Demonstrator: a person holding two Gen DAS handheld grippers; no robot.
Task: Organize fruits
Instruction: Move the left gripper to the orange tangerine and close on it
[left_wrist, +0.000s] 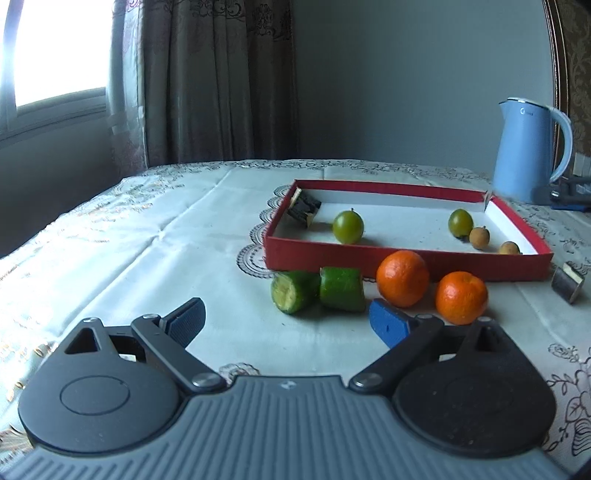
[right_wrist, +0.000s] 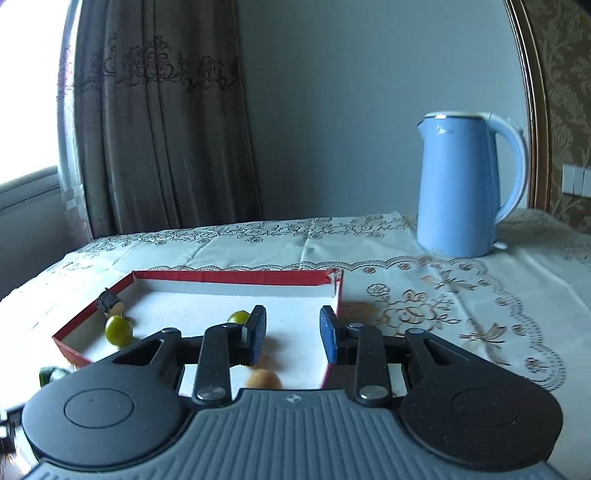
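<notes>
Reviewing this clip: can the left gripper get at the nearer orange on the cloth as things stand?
Probably yes. The left gripper is wide open and empty, and the nearer orange sits on the tablecloth just beyond its right finger, nothing between. It would need to shift right; the other orange sits close.

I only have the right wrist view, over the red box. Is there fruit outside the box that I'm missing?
Observer: Yes. A larger orange and a smaller orange sit on the tablecloth, just in front of the red box's near wall.
Operator: Anything off the box's right side?
Observer: A dark cut piece lies on the cloth, beside the box's near right corner.
Operator: What is the left gripper doing?
Observer: The left gripper is wide open and holds nothing, low over the cloth short of the oranges.
</notes>
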